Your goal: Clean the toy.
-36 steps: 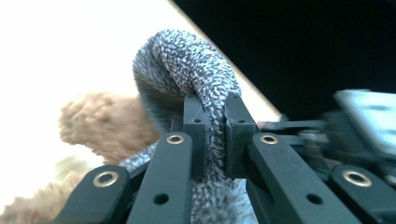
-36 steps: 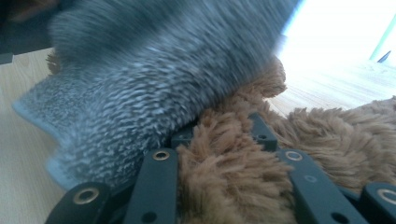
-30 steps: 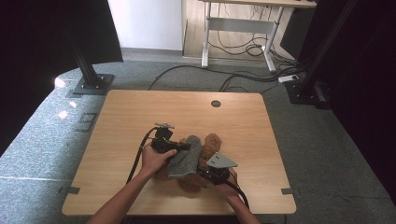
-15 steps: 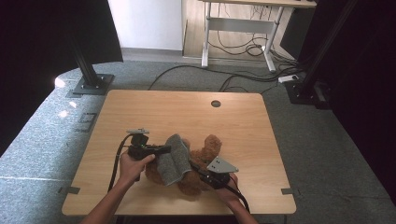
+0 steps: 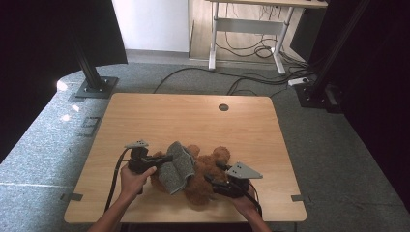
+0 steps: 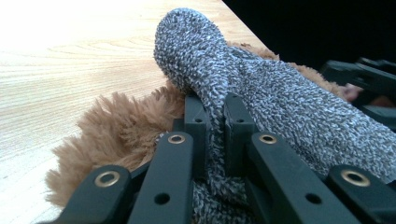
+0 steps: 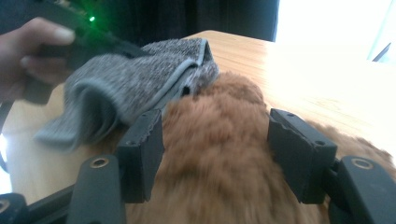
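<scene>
At the near edge of the table (image 5: 145, 116), the right gripper (image 5: 212, 182) lies low beside the brown teddy (image 5: 205, 181), which rests on the near middle of the table. Its jaws have just been opening; in the right gripper view they stand apart on both sides of the fur and the pads do not press it, so I judge this grip is released.

A little farther and to the left, the left gripper (image 5: 167, 157) is clamped on the grey knit cloth (image 5: 176, 166); in the left gripper view the cloth (image 6: 261, 98) is pinched tightly between the two jaws, and it drapes over the teddy (image 6: 116, 135).

The step seems to be pulling this cloth off the toy, or on it; I cannot tell which. To do it well, the left grip should stay firm near the hem and pull slowly along the body, not upward. The right gripper should take the teddy again low on the fur, clear of the cloth, so that the toy does not slide with the pull.

The far half of the table is bare wood.
</scene>
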{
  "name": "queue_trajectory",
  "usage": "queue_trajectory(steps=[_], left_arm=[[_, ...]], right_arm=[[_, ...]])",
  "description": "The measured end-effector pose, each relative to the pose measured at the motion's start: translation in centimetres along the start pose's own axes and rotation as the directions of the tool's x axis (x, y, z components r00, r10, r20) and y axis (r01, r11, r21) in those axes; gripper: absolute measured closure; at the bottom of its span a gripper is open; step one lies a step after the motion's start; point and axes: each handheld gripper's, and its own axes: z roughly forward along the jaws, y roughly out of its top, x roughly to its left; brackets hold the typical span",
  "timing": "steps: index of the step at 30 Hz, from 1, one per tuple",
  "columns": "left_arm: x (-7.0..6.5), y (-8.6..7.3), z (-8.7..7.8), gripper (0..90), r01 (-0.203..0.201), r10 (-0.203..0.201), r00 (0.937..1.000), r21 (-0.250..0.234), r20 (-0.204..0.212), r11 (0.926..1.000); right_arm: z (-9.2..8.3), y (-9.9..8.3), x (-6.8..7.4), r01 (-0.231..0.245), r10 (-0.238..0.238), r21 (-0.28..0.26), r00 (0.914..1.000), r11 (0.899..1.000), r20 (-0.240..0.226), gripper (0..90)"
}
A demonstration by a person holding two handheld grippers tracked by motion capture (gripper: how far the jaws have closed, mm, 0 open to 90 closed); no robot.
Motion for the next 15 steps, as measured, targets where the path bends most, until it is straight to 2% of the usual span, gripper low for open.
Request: queue_trajectory(steps=[4,5,9,11,15], left_arm=[[0.2,-0.1,0.1,82.5,0.01,-0.01,0.9999,-0.009,0.005,0.9999],[0.2,-0.1,0.1,82.5,0.009,-0.009,1.0,-0.008,0.004,0.9999],[0.2,0.0,0.1,82.5,0.013,-0.013,0.9999,-0.006,0.011,0.9999],[0.3,0.0,0.1,82.5,0.016,-0.016,0.9998,-0.008,0.009,0.9998],[0.5,0.1,0.2,82.5,0.031,-0.031,0.9993,-0.007,0.021,0.9995]], right_arm=[[-0.6,-0.8,-0.2,-0.045,0.045,0.092,0.999,0.995,-0.003,26.9],[-0.3,-1.2,-0.3,-0.055,0.055,0.145,0.9985,0.988,0.001,24.8],[1.1,-2.2,-0.5,-0.068,0.065,0.203,0.9976,0.977,0.021,22.1],[1.7,-2.3,-0.5,-0.066,0.061,0.213,0.9978,0.975,0.026,27.6],[2.1,-2.3,-0.6,-0.034,0.03,0.214,0.9993,0.976,0.022,51.1]])
